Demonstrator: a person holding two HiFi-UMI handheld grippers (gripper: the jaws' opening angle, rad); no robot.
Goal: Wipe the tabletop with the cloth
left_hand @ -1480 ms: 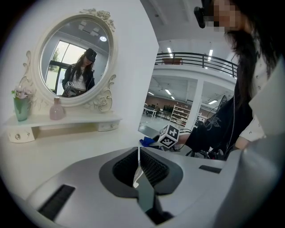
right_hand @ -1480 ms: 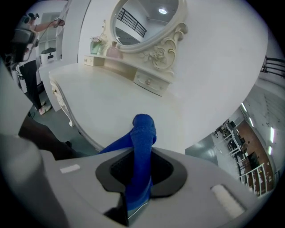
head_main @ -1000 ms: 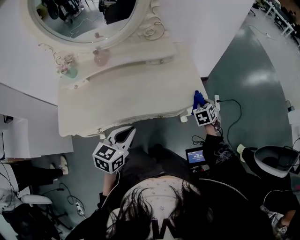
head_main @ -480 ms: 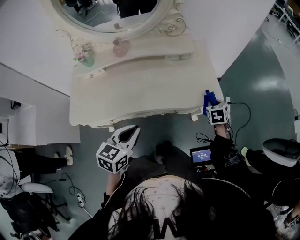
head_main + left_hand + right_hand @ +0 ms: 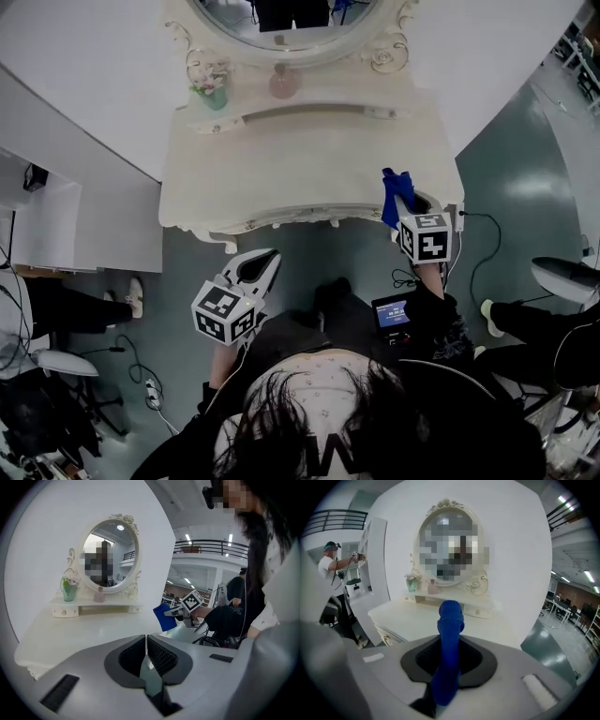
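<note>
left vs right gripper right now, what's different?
The right gripper is shut on the blue cloth; the left gripper has its jaws together on nothing. The right gripper is at the tabletop's right front corner; the left gripper hangs off the table, in front of its front edge. Both point toward the mirror.

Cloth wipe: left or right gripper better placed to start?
Right. The right gripper is shut on the blue cloth at the right front edge of the tabletop. The left gripper is shut, empty, and held off the front edge.
</note>
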